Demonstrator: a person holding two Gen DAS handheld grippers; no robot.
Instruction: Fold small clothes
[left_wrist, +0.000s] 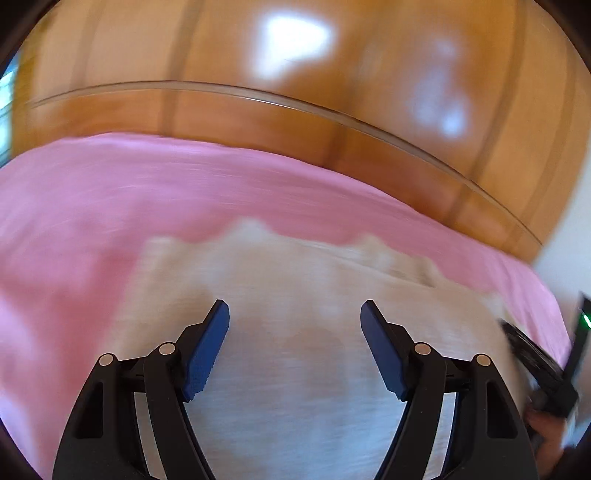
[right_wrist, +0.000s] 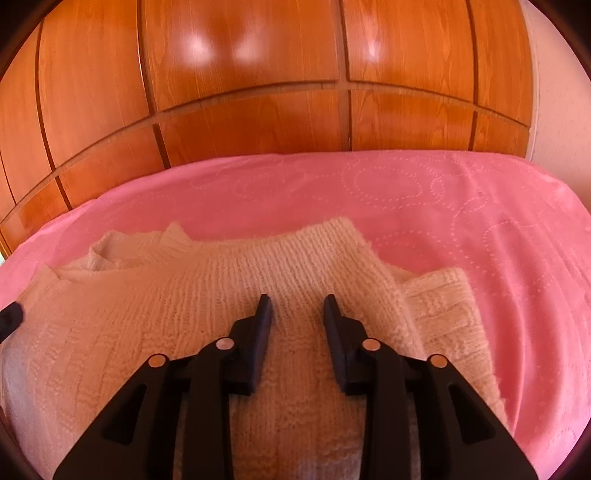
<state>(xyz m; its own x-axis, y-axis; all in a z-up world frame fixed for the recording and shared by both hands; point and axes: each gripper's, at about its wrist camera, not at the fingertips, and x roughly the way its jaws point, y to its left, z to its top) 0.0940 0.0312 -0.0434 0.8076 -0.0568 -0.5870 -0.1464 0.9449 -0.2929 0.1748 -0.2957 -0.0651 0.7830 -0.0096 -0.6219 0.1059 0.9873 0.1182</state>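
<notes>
Nearest the lens in the right wrist view, the right gripper (right_wrist: 297, 306) hangs over the middle of the cream knitted sweater (right_wrist: 177, 306), its 2 jaws set a little apart with nothing pinched between them; the knit only shows through the gap. In the left wrist view the left gripper (left_wrist: 294, 314) has its blue pads (left_wrist: 207, 350) spread wide over the same garment, holding nothing, and that picture is smeared with motion blur. At 3 o'clock there, the other handheld tool (left_wrist: 543, 373) shows at the frame edge. The sweater lies on the pink bedspread (right_wrist: 461, 206), its body folded over, with a ribbed cuff or sleeve end (right_wrist: 443, 306) poking out at about 3 o'clock of the right jaws and a bunched collar toward 10 o'clock. Beyond the bed, at 12 o'clock, stand the wooden wardrobe doors (right_wrist: 251, 74). The fold looks part done, I judge. To finish it well, take the stray sleeve by its edge, pinch only 1 layer, carry it flat across the body, and let the free gripper press the panel so the loose knit does not drag or bunch.
</notes>
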